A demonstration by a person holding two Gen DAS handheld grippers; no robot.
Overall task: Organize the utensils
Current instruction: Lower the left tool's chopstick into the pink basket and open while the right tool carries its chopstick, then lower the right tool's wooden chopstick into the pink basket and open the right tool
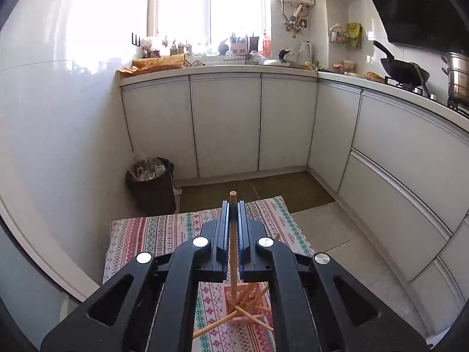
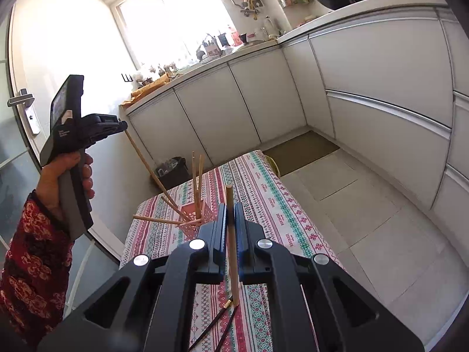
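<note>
Both black tongs, left (image 1: 233, 205) and right (image 2: 230, 206), pinch pale wooden chopsticks (image 1: 233, 231); below, left tongs' frame half-hides the pink slotted plastic basket (image 1: 252, 296)

The left gripper (image 1: 233, 205) is clamped on a wooden chopstick (image 1: 232, 252) standing upright between its jaws. Below it, a pink basket (image 1: 234, 316) of splayed chopsticks sits on the patterned tablecloth (image 1: 158, 234).

Behind the left gripper (image 1: 233, 205), the basket (image 1: 231, 292) is half hidden. Below the right gripper (image 2: 230, 208), two dark chopsticks (image 2: 215, 321) are partly covered.
</note>
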